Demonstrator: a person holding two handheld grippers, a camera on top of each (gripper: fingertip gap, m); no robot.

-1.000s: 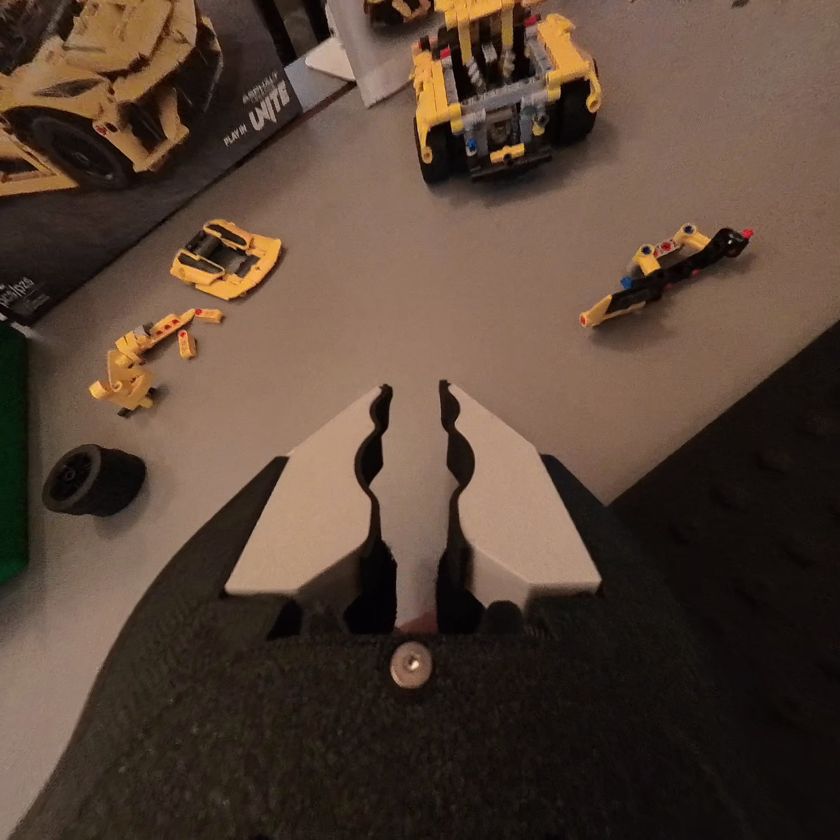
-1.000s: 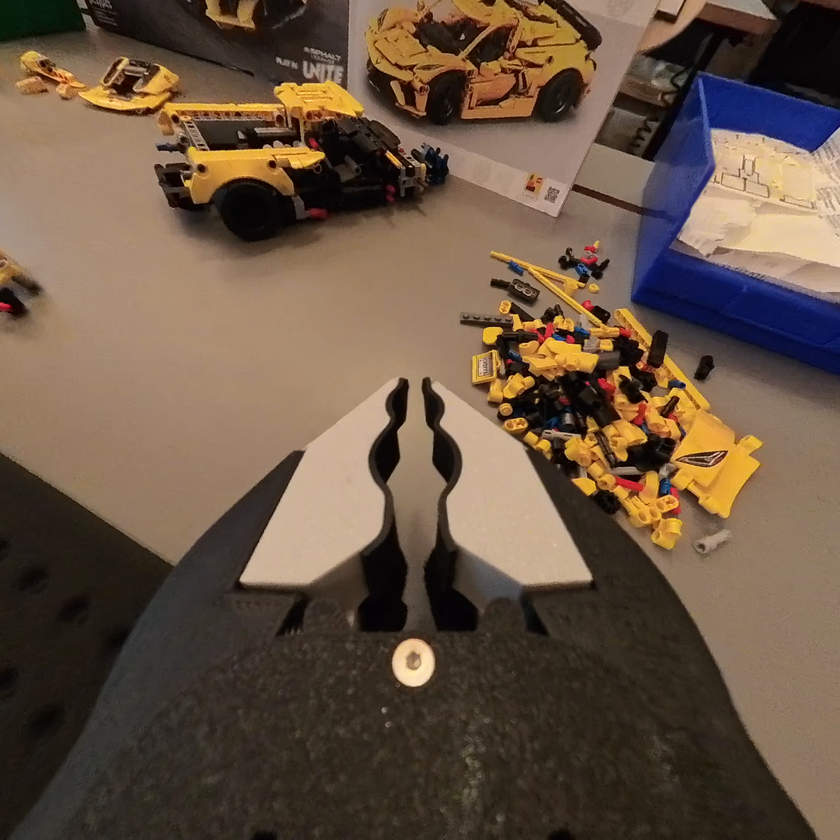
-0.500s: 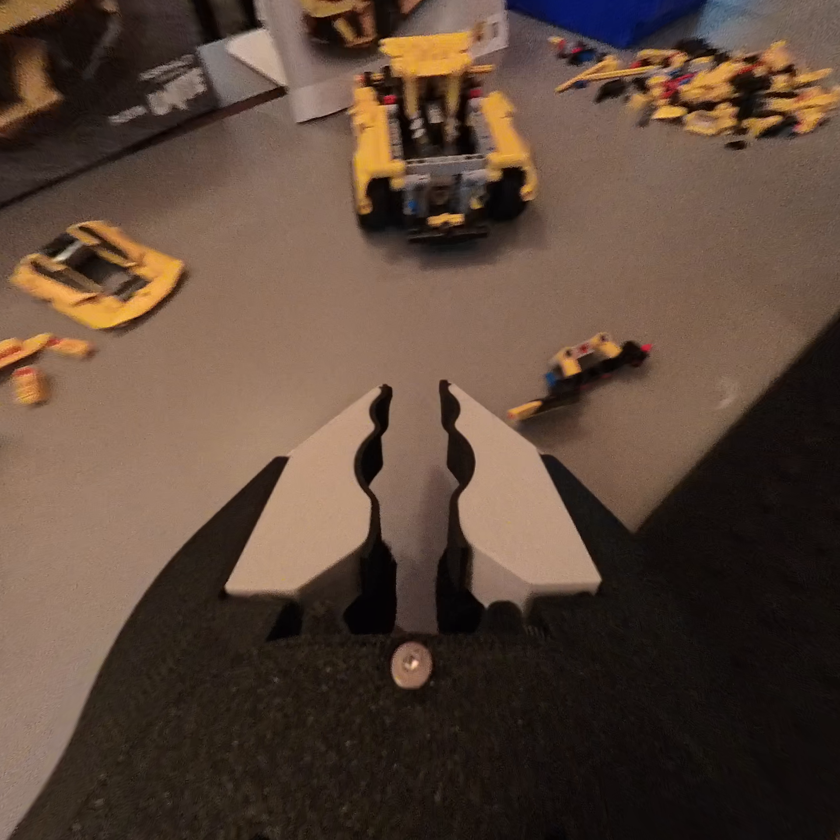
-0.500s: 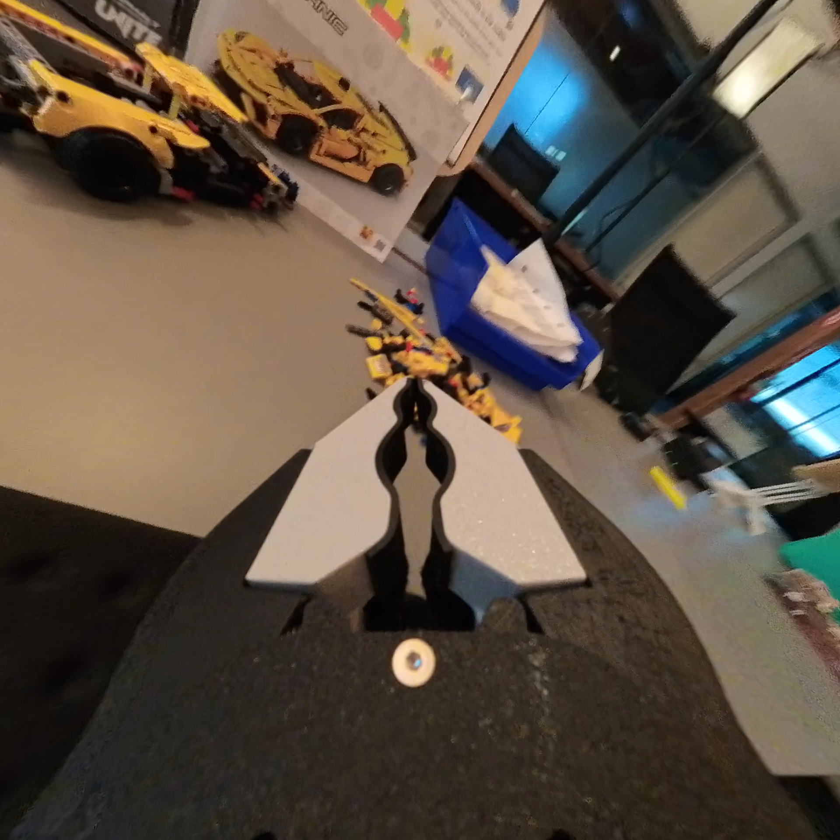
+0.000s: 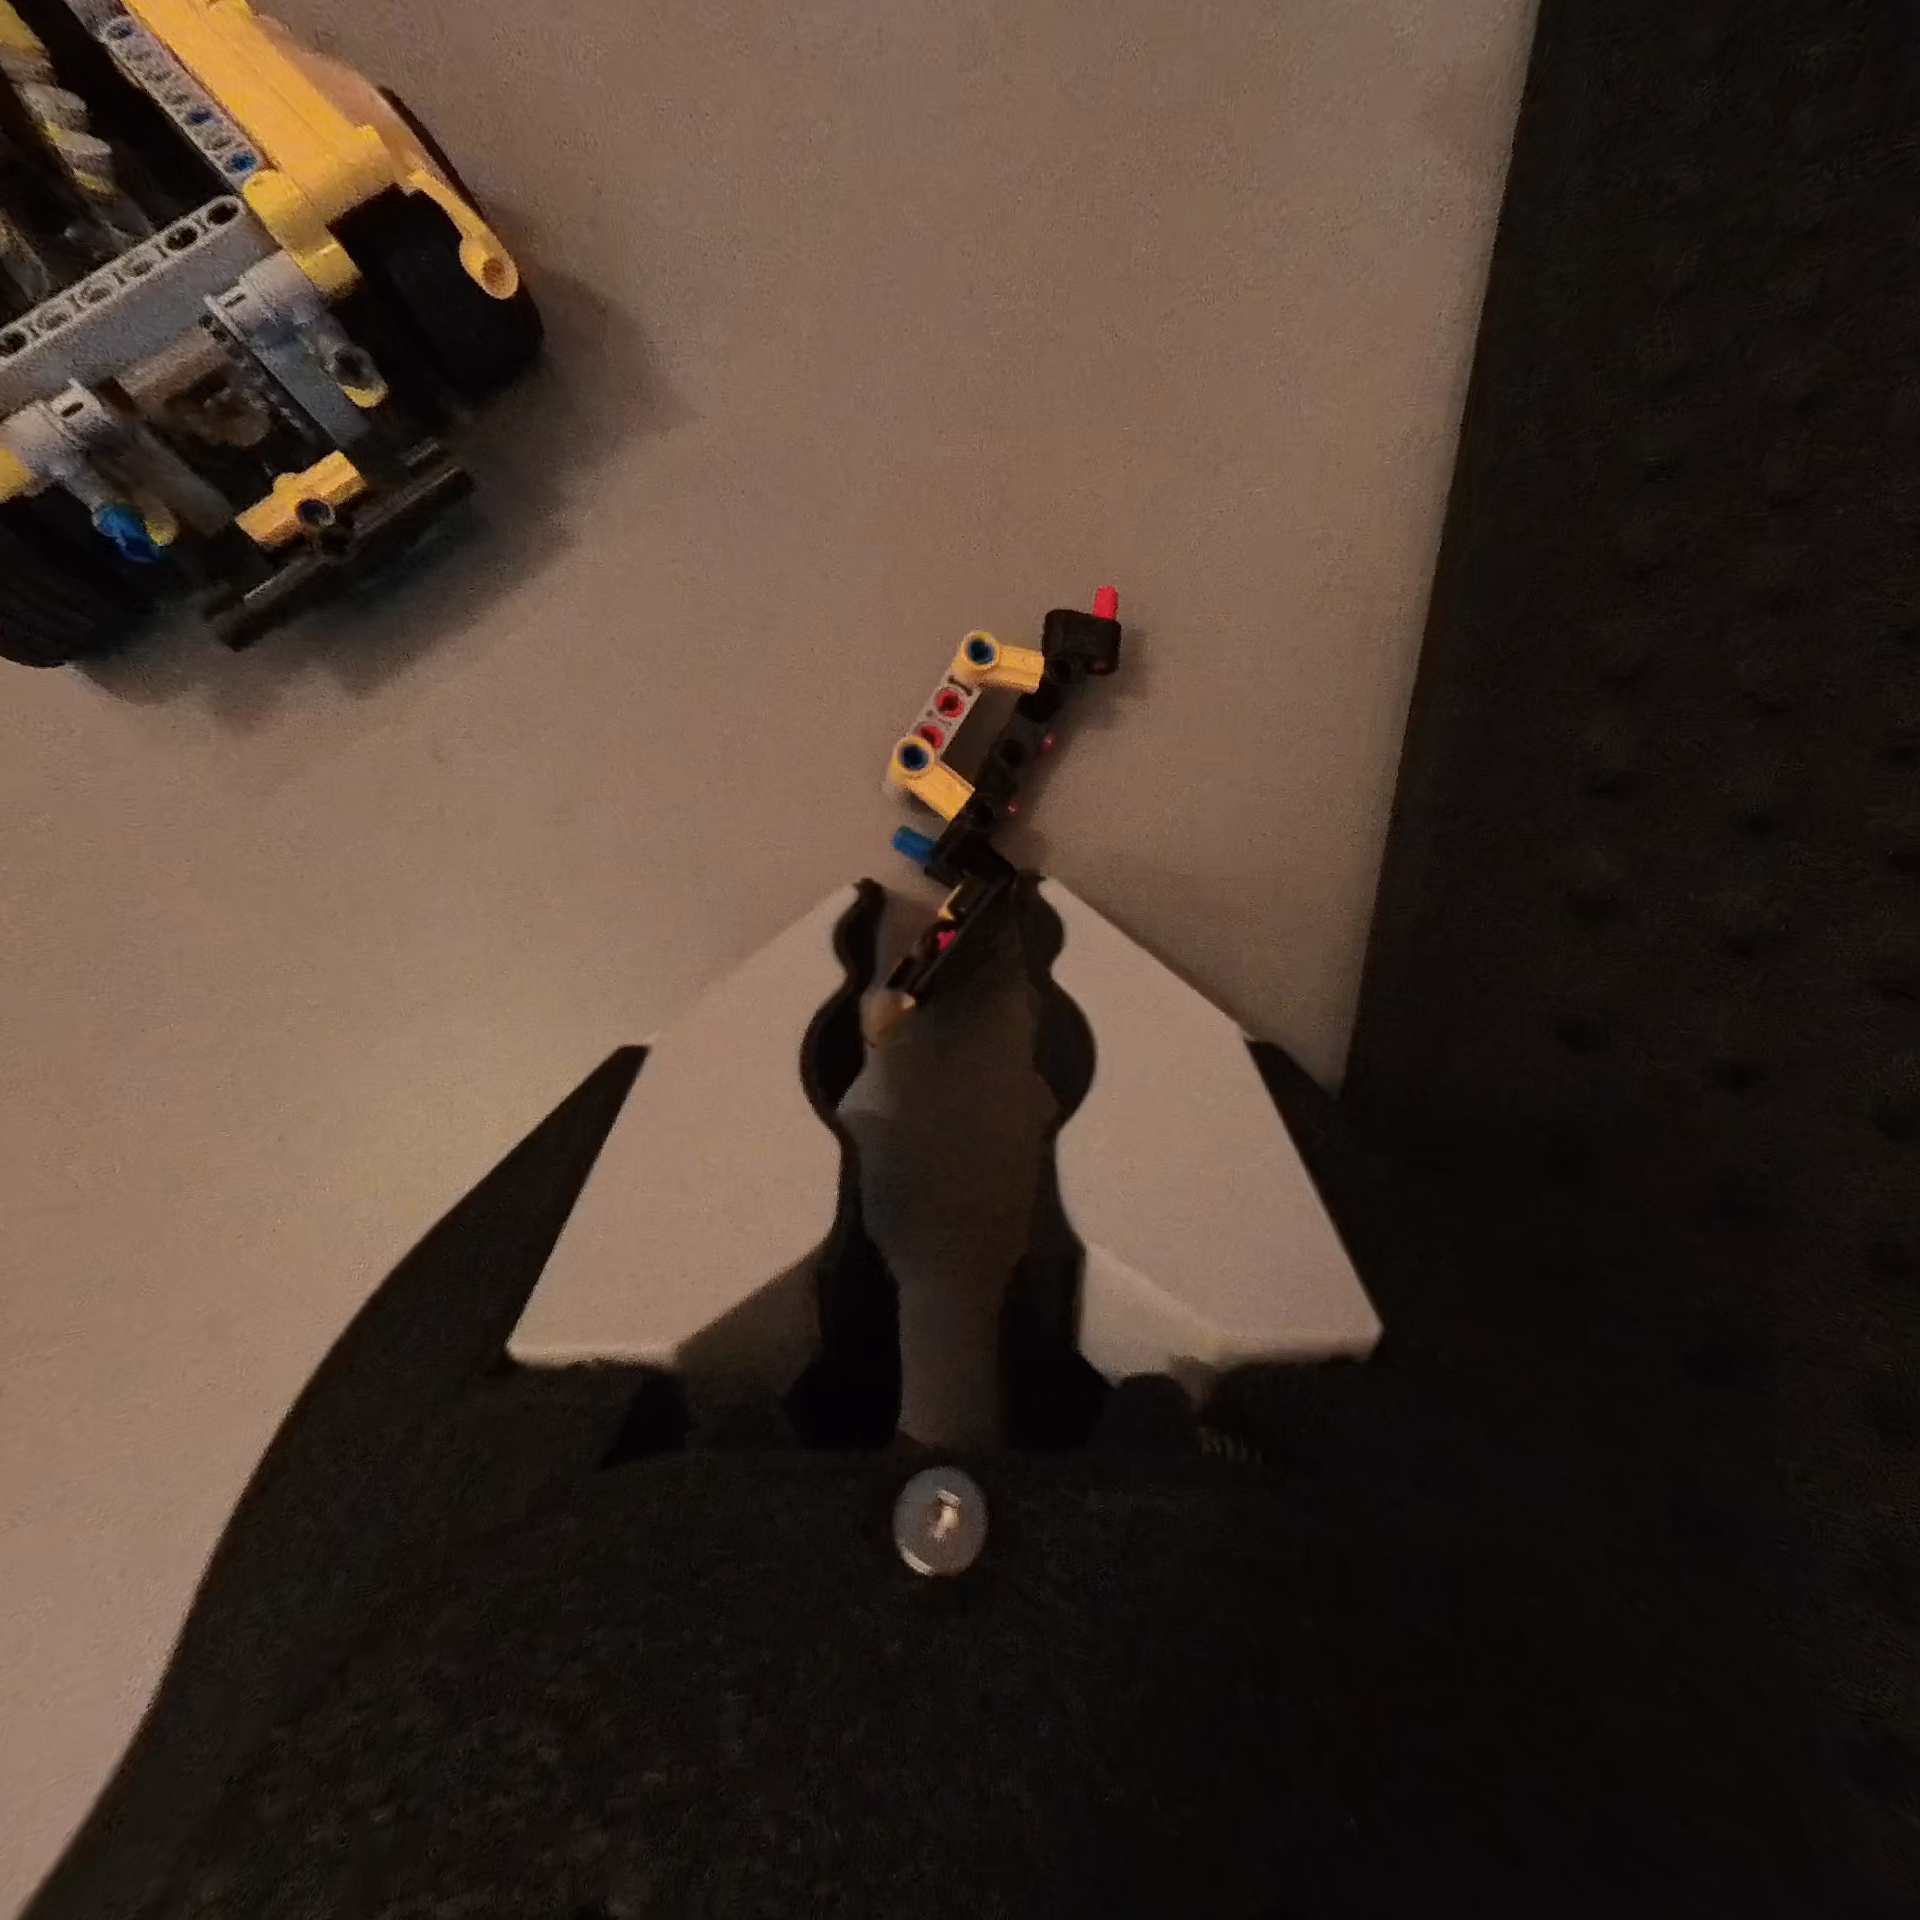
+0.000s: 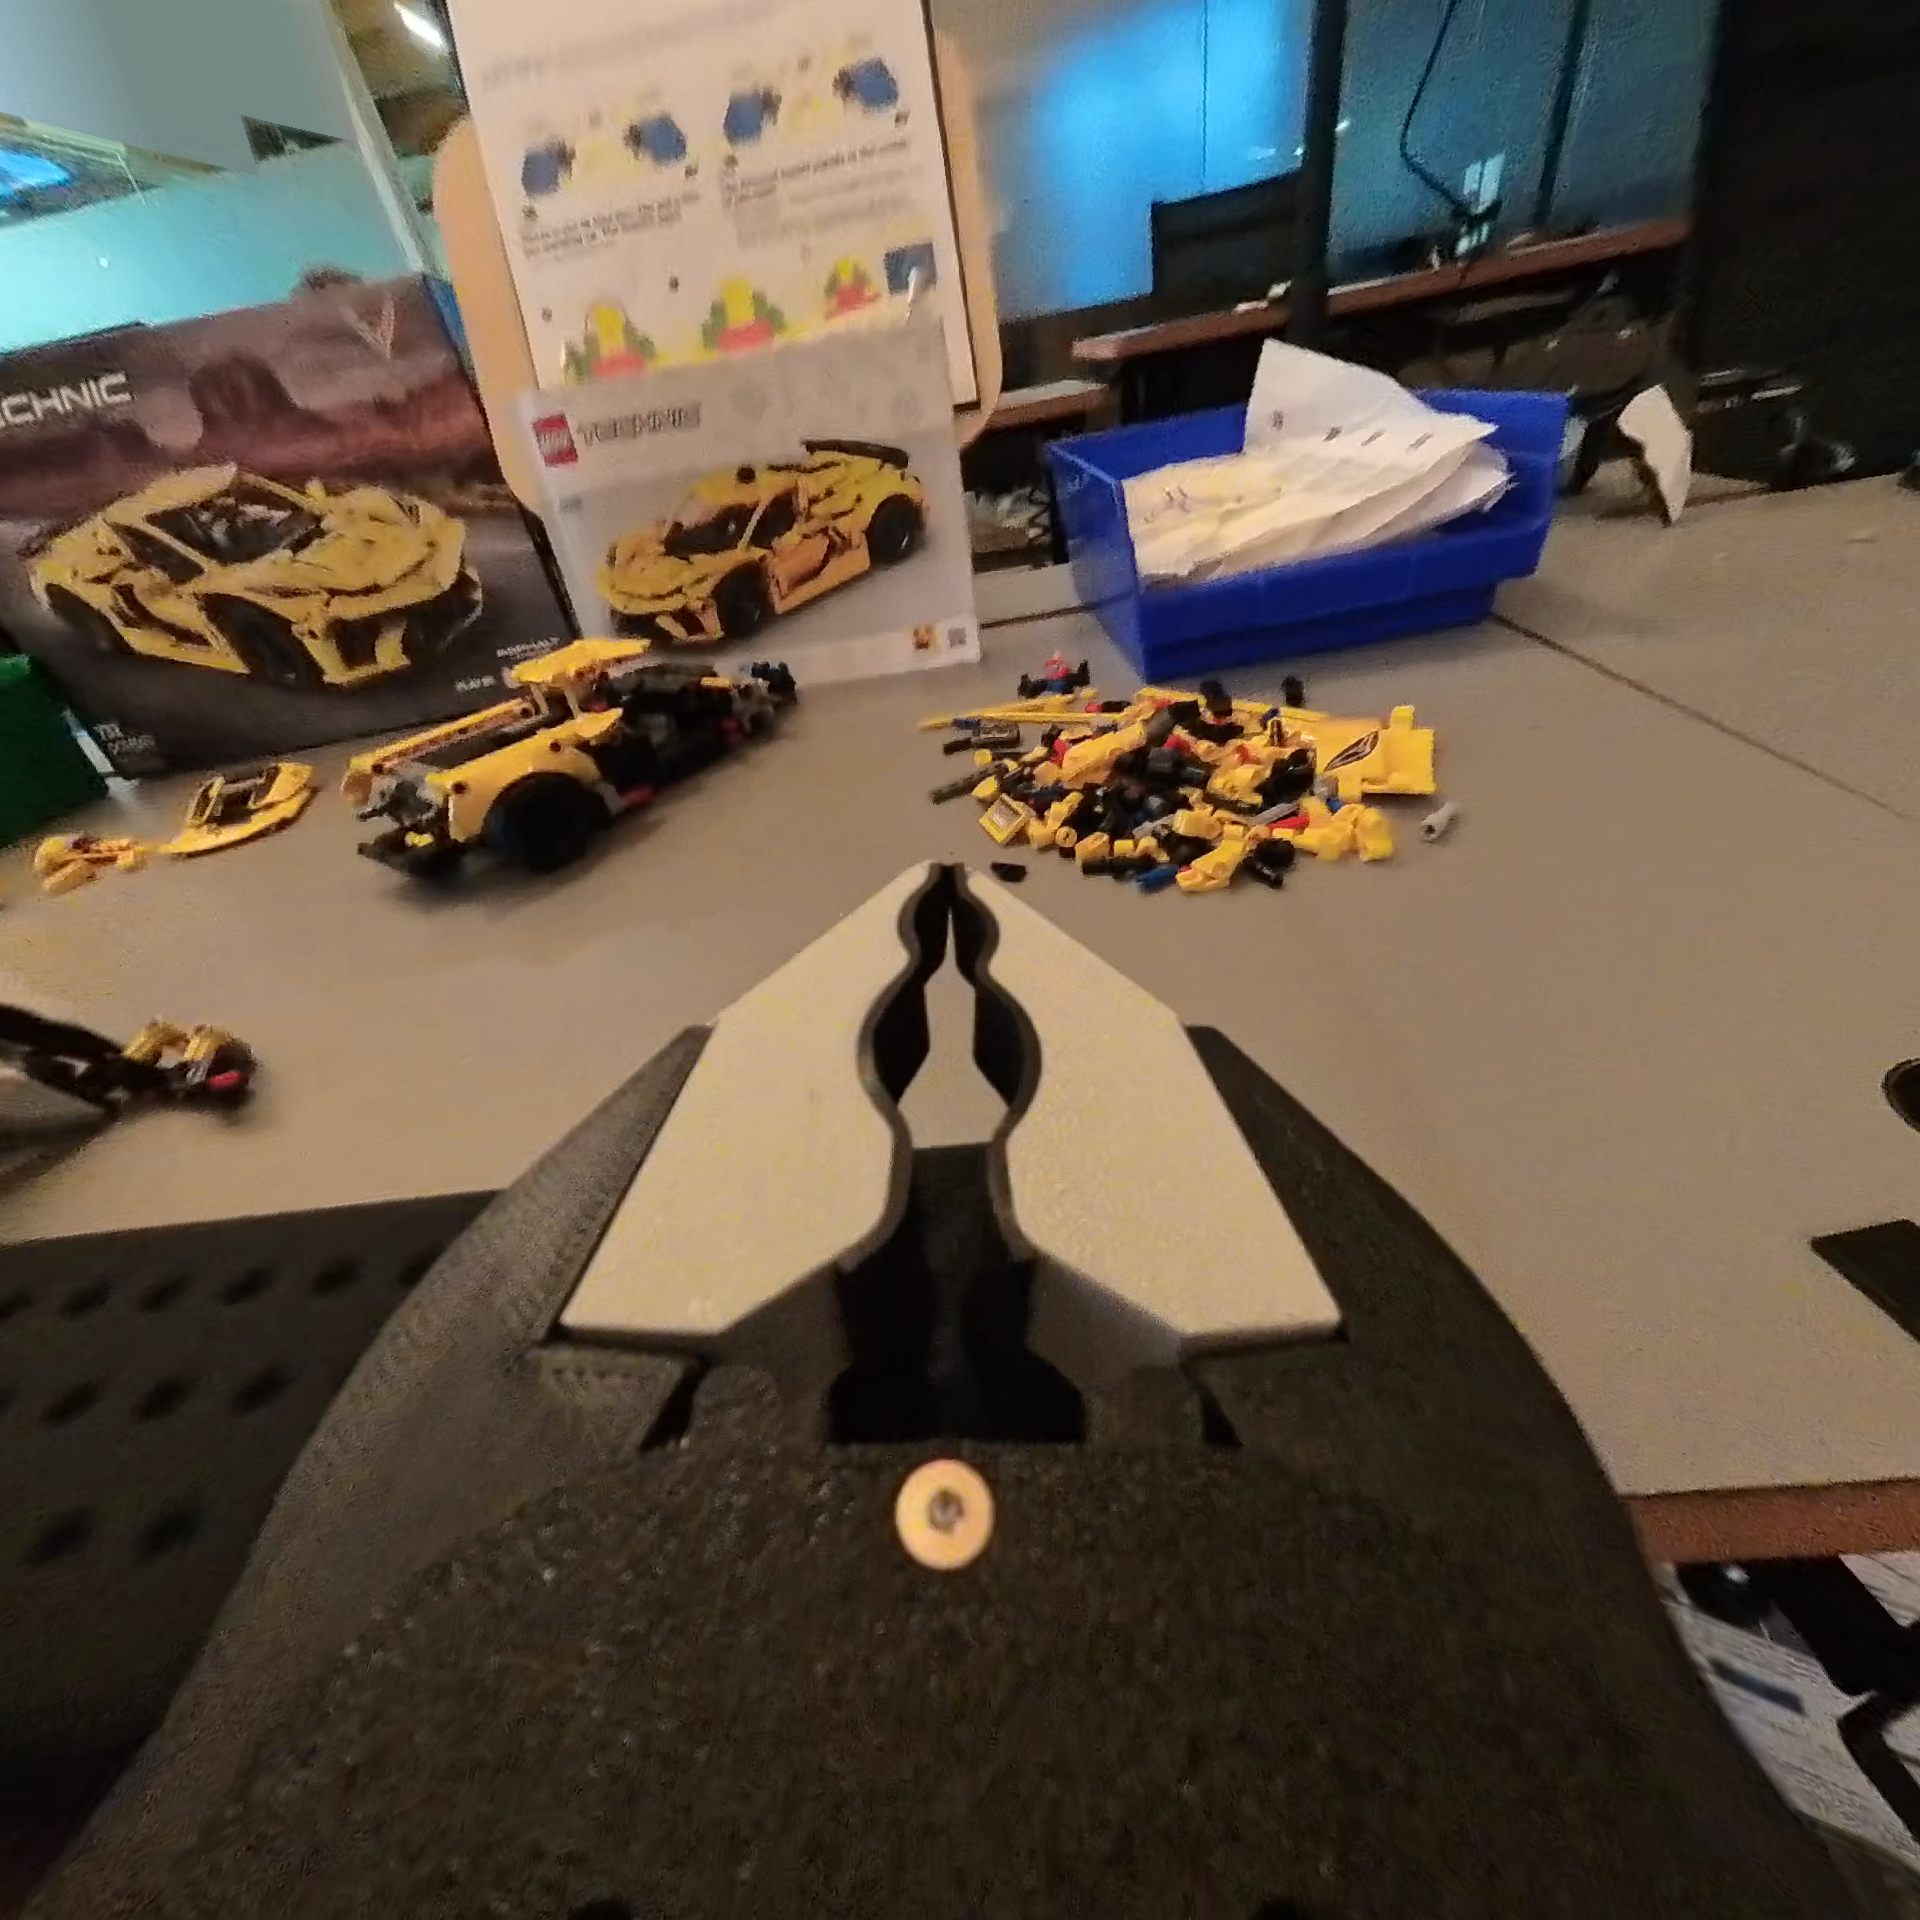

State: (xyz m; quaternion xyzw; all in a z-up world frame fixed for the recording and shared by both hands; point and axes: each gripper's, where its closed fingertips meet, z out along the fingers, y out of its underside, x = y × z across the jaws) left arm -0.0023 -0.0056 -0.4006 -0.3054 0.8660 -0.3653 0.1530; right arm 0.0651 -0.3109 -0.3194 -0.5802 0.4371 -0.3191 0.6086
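A small black and yellow brick piece [image 5: 992, 774] lies on the grey worktop [image 5: 831, 364], near its edge beside a dark perforated mat [image 5: 1662, 727]. Its near end sits in the gap of the left gripper [image 5: 940, 894], whose fingers [image 5: 717, 1122] are parted around it; whether they touch it I cannot tell. From the right wrist view the same piece [image 6: 187, 1060] shows at the far left, with the left gripper's dark tip reaching it.

The part-built yellow toy car [image 5: 208, 343] stands well apart from the piece, up and to the left.

The right gripper [image 6: 951, 883] hangs above the worktop with its fingers [image 6: 790, 1122] closed tip to tip and empty. Beyond it lie a heap of loose yellow and black bricks [image 6: 1184, 800], a blue bin [image 6: 1309, 592] holding white paper, an instruction booklet [image 6: 748, 530] propped upright, and the toy's box [image 6: 239, 561]. A yellow body panel [image 6: 244, 795] lies left of the car.
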